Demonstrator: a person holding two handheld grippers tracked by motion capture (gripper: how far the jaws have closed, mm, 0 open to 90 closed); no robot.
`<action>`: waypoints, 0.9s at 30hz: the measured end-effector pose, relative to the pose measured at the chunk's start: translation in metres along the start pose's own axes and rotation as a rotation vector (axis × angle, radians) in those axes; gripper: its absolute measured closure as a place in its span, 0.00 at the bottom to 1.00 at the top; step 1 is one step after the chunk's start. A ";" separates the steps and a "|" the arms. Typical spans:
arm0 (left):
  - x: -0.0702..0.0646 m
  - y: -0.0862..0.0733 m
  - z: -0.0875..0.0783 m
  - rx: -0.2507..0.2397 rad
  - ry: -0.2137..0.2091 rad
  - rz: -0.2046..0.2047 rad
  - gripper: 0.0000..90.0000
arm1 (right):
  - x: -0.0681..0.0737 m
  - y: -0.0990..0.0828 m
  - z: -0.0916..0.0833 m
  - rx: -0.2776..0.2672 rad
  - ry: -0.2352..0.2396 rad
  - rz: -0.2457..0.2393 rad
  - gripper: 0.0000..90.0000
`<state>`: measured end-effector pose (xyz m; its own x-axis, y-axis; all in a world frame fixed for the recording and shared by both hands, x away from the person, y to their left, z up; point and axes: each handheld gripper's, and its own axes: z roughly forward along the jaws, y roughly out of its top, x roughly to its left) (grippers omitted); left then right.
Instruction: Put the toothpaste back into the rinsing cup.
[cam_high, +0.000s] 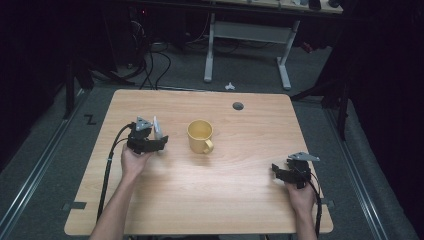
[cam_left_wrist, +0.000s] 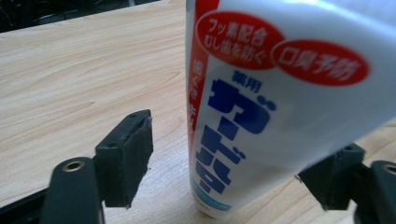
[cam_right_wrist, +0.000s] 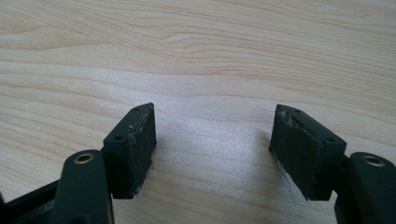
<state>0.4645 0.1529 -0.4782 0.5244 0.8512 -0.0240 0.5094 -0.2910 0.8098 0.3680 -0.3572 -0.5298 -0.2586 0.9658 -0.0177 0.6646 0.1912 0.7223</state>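
The toothpaste tube (cam_left_wrist: 261, 116) reads "フッ素配合", "口臭予防", "薬用" and blue "ガード".

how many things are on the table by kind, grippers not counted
tube: 1
mug: 1
total: 2

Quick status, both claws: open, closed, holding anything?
Left claw: open around the upright toothpaste tube; the left pad stands clear of it, no grip yet.
Right claw: open, nothing between its jaws, over bare table.
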 end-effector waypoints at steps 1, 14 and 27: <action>-0.001 0.000 0.000 -0.004 0.004 0.003 0.32 | 0.000 0.000 0.000 0.000 0.000 0.000 0.35; -0.007 0.000 0.001 -0.011 0.010 0.024 0.55 | 0.000 0.000 0.000 0.000 0.000 -0.001 0.35; -0.006 0.001 -0.001 -0.002 0.028 0.008 0.68 | 0.000 0.000 0.000 0.000 0.000 0.000 0.35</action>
<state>0.4615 0.1476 -0.4765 0.5087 0.8610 -0.0012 0.5042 -0.2967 0.8110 0.3679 -0.3572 -0.5299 -0.2586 0.9658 -0.0181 0.6644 0.1915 0.7225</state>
